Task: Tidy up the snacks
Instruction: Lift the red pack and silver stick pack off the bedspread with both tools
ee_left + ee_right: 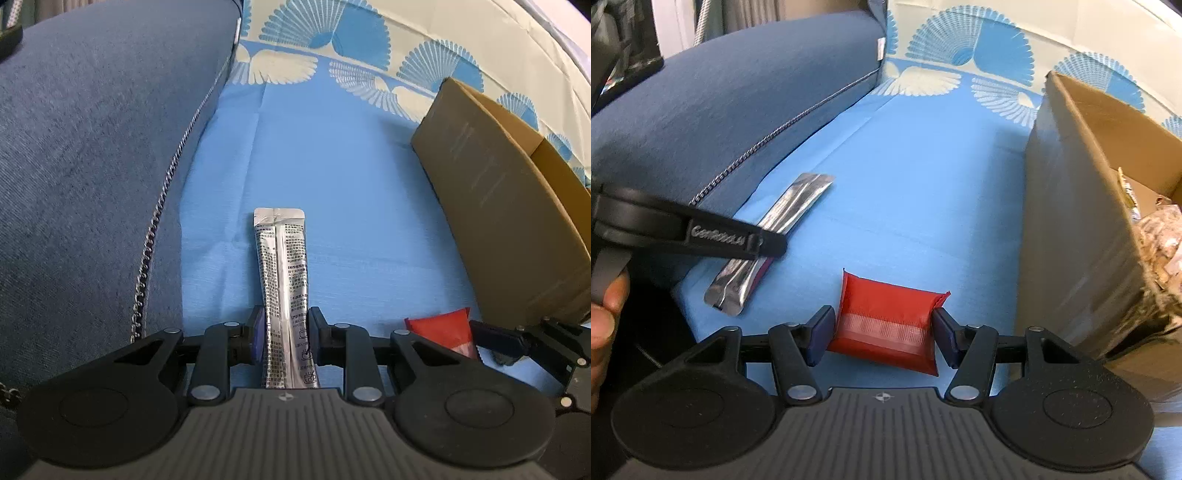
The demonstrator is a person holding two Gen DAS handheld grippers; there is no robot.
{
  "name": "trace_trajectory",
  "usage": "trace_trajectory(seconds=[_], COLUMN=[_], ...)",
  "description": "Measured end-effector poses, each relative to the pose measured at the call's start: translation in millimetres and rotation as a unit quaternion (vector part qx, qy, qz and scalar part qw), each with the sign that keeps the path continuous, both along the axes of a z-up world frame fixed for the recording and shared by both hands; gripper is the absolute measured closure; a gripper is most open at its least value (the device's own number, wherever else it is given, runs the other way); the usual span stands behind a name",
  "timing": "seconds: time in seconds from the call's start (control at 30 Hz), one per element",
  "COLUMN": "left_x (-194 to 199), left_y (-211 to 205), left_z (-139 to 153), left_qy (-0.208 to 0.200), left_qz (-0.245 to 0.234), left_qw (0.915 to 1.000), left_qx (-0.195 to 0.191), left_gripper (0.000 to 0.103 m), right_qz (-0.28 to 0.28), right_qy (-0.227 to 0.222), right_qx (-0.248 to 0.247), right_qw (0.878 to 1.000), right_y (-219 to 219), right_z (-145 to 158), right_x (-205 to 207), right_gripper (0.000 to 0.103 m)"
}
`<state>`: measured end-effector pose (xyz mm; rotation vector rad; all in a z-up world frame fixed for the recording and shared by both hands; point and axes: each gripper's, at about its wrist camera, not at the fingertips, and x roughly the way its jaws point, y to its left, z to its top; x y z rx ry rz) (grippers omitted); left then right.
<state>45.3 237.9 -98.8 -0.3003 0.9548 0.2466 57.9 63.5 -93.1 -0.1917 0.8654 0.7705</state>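
Silver sachet [282, 280], one, lies flat on the blue sheet [332, 177], long axis running straight up the left-wrist frame, far end pointing at the patterned border. Left gripper [285, 339] pinches its near end. One red packet [886, 325], lower centre, is pinched crosswise by the right gripper [882, 338]. Only the right view shows inside the box [1071, 229]: pale snacks at its right edge, uncountable. One dark cushion [92, 147], left.

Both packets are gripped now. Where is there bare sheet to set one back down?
Free: the blue sheet between the dark blue cushion and the cardboard box, beyond the silver sachet. Crowded: the near edge, where the left gripper, red packet and right gripper sit together.
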Motion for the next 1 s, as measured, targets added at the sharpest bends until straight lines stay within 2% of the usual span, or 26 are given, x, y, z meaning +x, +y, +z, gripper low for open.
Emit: trace_trajectory(seconds=[0.2, 0.37, 0.7, 1.0], left_x=[6, 9, 10, -1], left_y=[-1, -5, -11, -9], left_z=[-3, -3, -4, 5], left_qy=[0.019, 0.023, 0.018, -0.018], left_qz=[-0.010, -0.017, -0.023, -0.013], left_qw=[0.9998, 0.9995, 0.9993, 0.9995], left_qx=[-0.001, 0.014, 0.022, 0.022], left_gripper=[0.068, 0.067, 0.076, 0.078], right_qz=[-0.002, 0.002, 0.004, -0.003], right_qy=[0.011, 0.014, 0.012, 0.000], right_qx=[-0.017, -0.024, -0.026, -0.019], right_qw=[1.000, 1.000, 1.000, 1.000], right_y=[0, 1, 2, 1], right_z=[-9, -11, -11, -7], right_x=[1, 2, 1, -2], right_gripper=[0.043, 0.043, 0.042, 0.043])
